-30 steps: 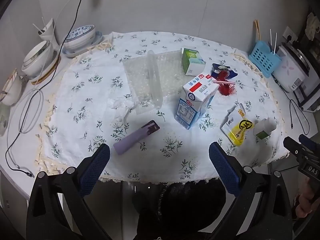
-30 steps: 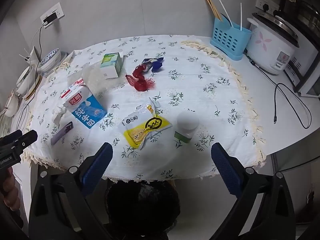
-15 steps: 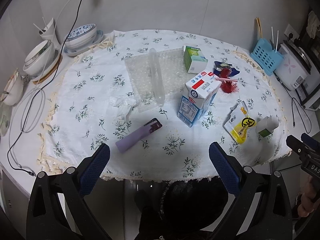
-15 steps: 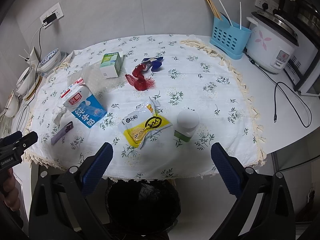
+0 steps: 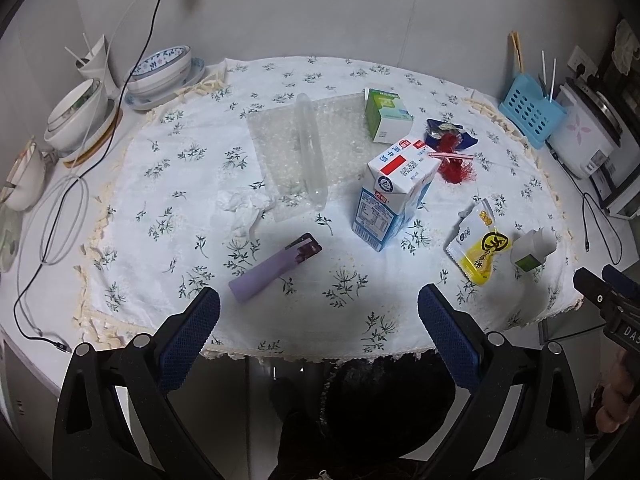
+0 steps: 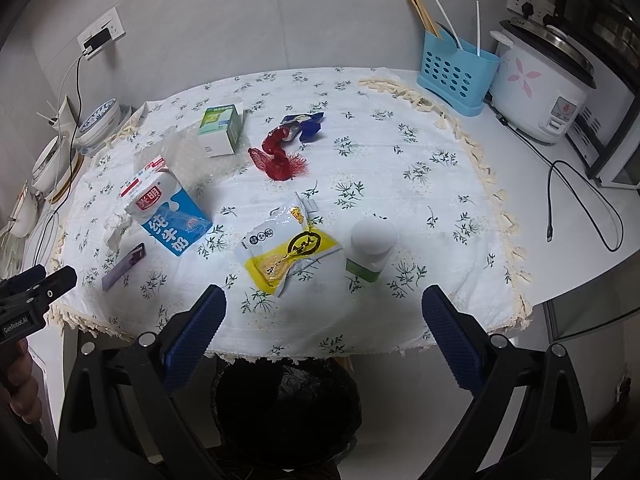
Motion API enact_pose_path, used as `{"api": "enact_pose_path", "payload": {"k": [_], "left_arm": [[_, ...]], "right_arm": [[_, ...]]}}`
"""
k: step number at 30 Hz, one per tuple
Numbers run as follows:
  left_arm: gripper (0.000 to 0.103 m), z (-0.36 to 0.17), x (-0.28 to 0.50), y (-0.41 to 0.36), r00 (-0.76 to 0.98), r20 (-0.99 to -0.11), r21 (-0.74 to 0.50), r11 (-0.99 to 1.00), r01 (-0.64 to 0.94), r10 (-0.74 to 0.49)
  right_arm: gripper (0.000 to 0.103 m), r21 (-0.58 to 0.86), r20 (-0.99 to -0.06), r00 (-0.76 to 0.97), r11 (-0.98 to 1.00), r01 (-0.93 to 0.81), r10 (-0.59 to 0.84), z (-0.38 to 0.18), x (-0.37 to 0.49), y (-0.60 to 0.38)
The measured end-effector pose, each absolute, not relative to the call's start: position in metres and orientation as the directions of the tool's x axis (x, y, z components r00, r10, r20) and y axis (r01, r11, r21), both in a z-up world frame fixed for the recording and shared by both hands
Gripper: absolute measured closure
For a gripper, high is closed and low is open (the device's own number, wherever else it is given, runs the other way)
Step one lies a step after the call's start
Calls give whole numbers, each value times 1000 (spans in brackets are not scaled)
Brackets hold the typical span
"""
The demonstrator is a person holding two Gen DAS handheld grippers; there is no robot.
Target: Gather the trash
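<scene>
Trash lies on a flowered tablecloth (image 5: 168,184): a blue milk carton (image 5: 394,192) (image 6: 170,214), a yellow snack packet (image 6: 290,248) (image 5: 478,248), a white-capped green bottle (image 6: 370,246), a purple tube (image 5: 274,268), a crumpled tissue (image 5: 244,206), bubble wrap with a clear tube (image 5: 310,152), a green box (image 6: 220,130), red netting (image 6: 278,156) and a blue wrapper (image 6: 304,126). A black-lined bin (image 6: 286,408) stands under the table's front edge. My left gripper (image 5: 318,326) and right gripper (image 6: 324,324) are open and empty, held before the table edge above the bin.
Stacked bowls (image 5: 160,70) and cables (image 5: 64,216) sit at the left. A blue utensil basket (image 6: 456,74), a rice cooker (image 6: 540,88) and a loose cable (image 6: 580,208) sit at the right. A wall is behind the table.
Both grippers have drawn back slightly from the table, so more of the bin shows below. Nothing on the table has moved.
</scene>
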State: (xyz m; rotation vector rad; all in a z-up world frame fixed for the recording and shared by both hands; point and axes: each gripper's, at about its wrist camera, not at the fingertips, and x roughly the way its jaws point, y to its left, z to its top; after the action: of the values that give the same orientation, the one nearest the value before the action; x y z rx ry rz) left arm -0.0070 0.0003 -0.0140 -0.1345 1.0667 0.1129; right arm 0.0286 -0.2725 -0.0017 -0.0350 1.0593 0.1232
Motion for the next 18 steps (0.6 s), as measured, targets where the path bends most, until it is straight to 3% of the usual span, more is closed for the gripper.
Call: {"api": "enact_pose_path", "payload": {"k": [18], "left_arm": [[6, -13, -3, 0, 474, -881, -73, 985, -154, 9]], "right_arm": [[10, 36, -873, 479, 992, -120, 90, -1, 31, -271]]}}
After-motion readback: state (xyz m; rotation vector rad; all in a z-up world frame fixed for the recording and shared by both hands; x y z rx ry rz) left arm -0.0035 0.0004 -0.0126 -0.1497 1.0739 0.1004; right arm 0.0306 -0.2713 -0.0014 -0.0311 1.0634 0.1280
